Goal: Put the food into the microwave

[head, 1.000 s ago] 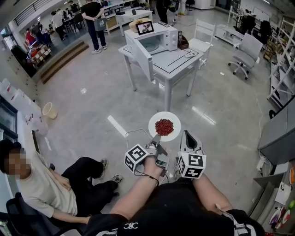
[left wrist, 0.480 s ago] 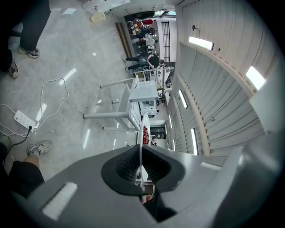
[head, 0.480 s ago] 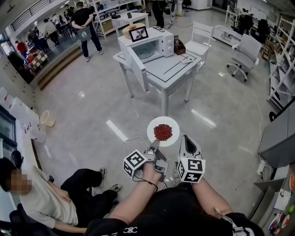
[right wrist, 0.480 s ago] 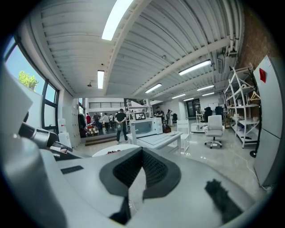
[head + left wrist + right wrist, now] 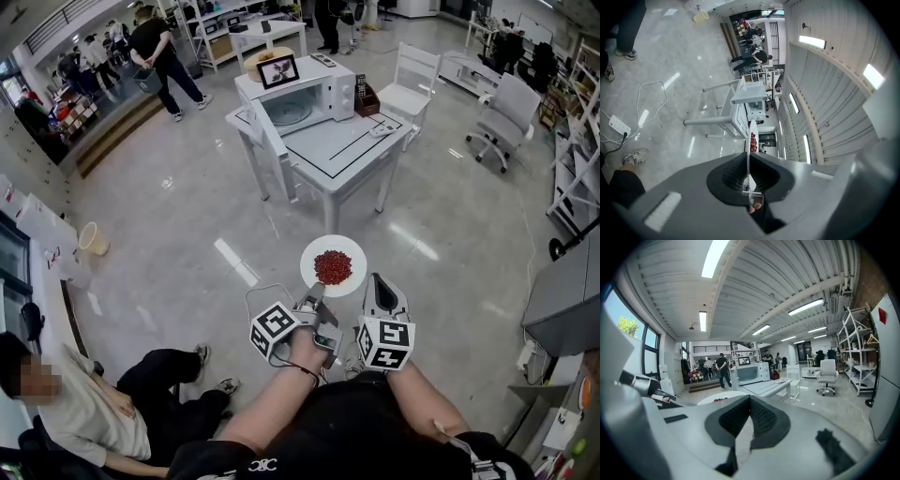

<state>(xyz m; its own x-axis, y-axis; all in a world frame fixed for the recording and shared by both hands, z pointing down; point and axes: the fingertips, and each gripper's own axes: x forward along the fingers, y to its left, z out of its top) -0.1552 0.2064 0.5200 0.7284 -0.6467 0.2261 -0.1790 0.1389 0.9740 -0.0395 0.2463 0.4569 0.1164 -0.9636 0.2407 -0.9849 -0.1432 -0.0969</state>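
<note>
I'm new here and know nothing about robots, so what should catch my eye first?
A white plate of red food stands out at the middle of the head view, its near rim pinched in the left gripper, with the shut right gripper beside it. Ahead, a white microwave sits on a white table with its door swung open.

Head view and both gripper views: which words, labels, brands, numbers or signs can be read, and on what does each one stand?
"CC", small white linked letters, the first mirrored: on the holder's black top.
Left marker cube and right marker cube: square patterns only, no letters.
Red label on a white cabinet: too small to read.
Microwave: no print legible.
</note>
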